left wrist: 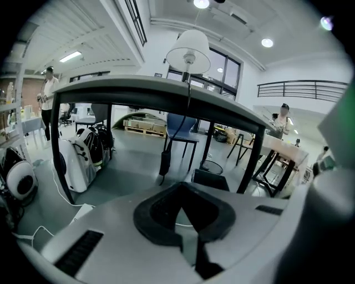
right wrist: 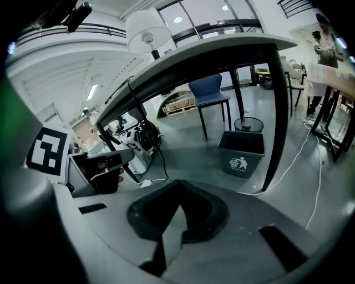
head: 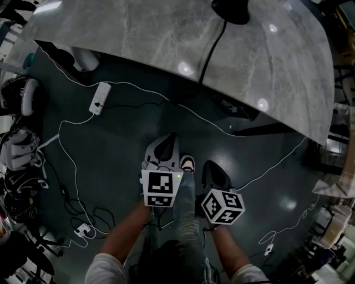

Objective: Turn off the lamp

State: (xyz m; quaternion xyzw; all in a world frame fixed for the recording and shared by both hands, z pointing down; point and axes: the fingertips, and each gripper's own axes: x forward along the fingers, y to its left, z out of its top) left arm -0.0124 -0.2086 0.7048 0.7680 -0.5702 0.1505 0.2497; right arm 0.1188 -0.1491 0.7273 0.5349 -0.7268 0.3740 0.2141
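Standing on the far part of the grey marble surface [head: 138,33], the lamp [head: 230,10] shows only its dark base from above, and its black cord [head: 213,50] runs toward the near edge. The left gripper [head: 166,145] and the right gripper [head: 213,172] are held low over the dark floor, well apart from the lamp. Both have their fingers pressed together on nothing. A white power strip [head: 100,98] lies on the floor to the left.

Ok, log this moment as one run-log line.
left tongs: shut, empty | right tongs: shut, empty | table lamp: on marble table, apart from both tongs
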